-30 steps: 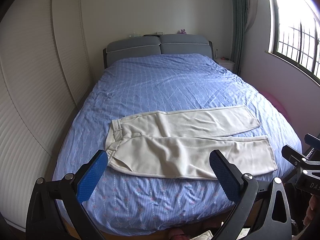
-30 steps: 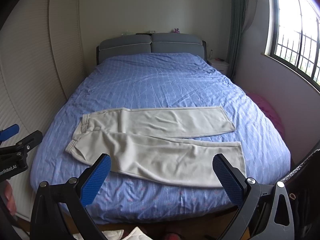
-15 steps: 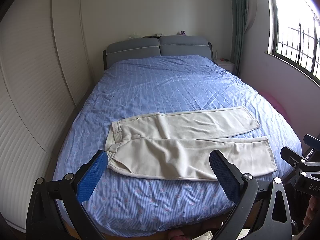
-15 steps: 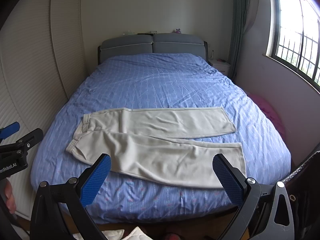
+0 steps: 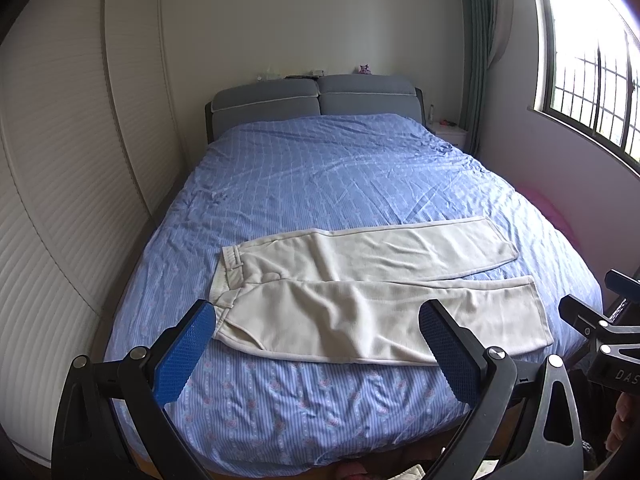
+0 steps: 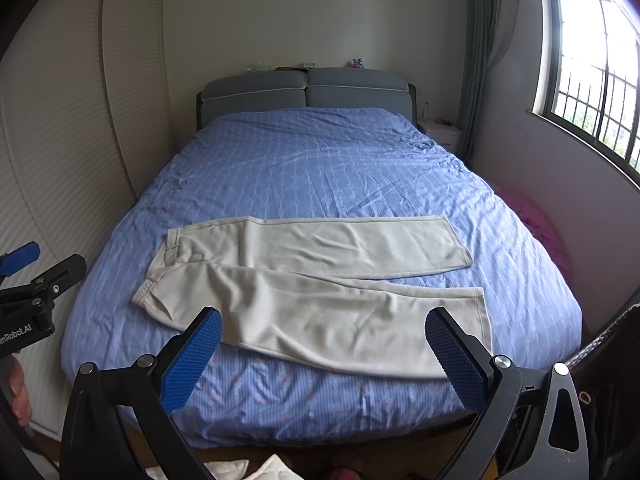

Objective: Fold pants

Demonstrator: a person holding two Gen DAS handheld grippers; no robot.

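Note:
Cream pants lie flat across the near part of a bed, waistband to the left, both legs spread apart toward the right. My left gripper hangs open in front of the bed's foot, nearer the waistband end, holding nothing. My right gripper is also open and empty, level with the lower leg and its hem. Both stand short of the cloth, not touching it. Each gripper shows at the edge of the other's view.
The bed has a blue patterned cover and a grey headboard. A ribbed wardrobe lines the left wall. A barred window, a nightstand and a pink heap stand on the right.
Both views have drifted slightly back and up, so the bed and pants sit a little lower and smaller. The pants have not moved, and both grippers stay open.

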